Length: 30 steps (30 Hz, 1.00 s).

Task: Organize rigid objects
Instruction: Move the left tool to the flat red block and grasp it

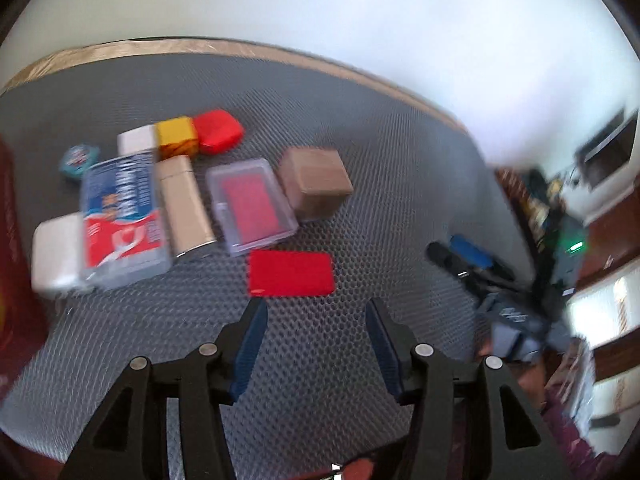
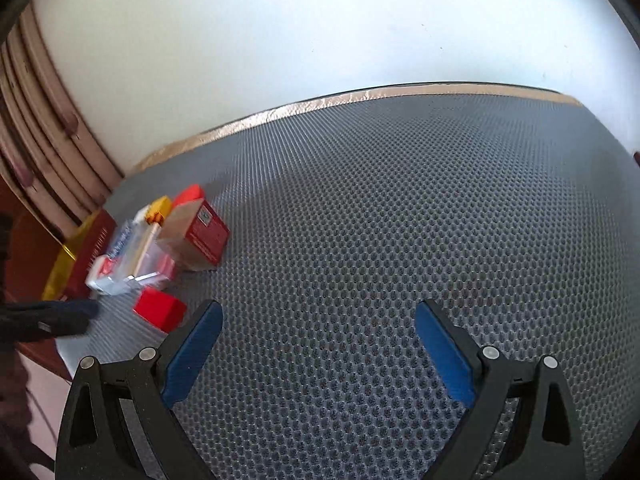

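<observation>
In the left wrist view, small rigid objects lie grouped on the grey mat [image 1: 360,128]: a flat red block [image 1: 291,273] nearest my open, empty left gripper [image 1: 316,308], a clear case with a red insert [image 1: 252,205], a brown box [image 1: 316,182], a gold tin [image 1: 185,206], a clear blue-and-red printed box [image 1: 122,220], a white case [image 1: 56,254], a yellow cube [image 1: 176,136] and a red case [image 1: 218,130]. My right gripper [image 2: 318,310] is open and empty over bare mat; the same group shows to its left, with the red block [image 2: 160,310] nearest.
A dark red box [image 1: 12,264] stands at the left mat edge. The right gripper's body [image 1: 476,264] shows at the right in the left wrist view. A small teal item [image 1: 78,160] lies behind the group. The mat's far edge meets a white wall.
</observation>
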Tool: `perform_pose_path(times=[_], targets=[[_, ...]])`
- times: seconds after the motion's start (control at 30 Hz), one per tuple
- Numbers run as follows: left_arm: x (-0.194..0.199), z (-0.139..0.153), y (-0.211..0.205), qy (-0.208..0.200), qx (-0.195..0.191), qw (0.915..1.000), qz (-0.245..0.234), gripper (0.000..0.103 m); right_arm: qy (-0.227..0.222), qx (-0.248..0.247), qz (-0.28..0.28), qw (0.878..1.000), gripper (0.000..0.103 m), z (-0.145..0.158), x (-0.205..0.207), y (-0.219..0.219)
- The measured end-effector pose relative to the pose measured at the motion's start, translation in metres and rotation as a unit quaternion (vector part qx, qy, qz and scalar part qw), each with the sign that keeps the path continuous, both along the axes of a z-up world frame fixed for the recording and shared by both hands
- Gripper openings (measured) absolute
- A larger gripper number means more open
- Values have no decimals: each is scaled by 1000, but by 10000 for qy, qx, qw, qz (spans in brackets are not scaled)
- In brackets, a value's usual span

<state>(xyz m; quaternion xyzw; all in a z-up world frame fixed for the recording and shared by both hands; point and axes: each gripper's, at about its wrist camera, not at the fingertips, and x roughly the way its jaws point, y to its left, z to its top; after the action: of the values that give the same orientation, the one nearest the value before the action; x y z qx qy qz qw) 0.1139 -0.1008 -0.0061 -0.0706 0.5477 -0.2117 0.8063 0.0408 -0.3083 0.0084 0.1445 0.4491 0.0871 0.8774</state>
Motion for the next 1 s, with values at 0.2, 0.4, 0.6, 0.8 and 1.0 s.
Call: perform_pose_path(times=[0.2,0.4,0.6,0.8,1.0], targets=[[15,-19,-28,-45,502,9977,-444,52,-53,444,9,9990,97,7,-20,-41],[31,-17,-24,38,325,9992,-218,53,-5,582,56,9983,97,8,-19,-45],[23,-16,-26,-258,934,9952,-129,59,41,599,57,9982,98,5,-15,-30],[24,-31,-31,175,764,9969,-34,59,92,619,71,9980,98,1,-10,-22],[21,-42,-15,635,-216,9965,495,59,100,859,569,9946,98,7,-2,-13]])
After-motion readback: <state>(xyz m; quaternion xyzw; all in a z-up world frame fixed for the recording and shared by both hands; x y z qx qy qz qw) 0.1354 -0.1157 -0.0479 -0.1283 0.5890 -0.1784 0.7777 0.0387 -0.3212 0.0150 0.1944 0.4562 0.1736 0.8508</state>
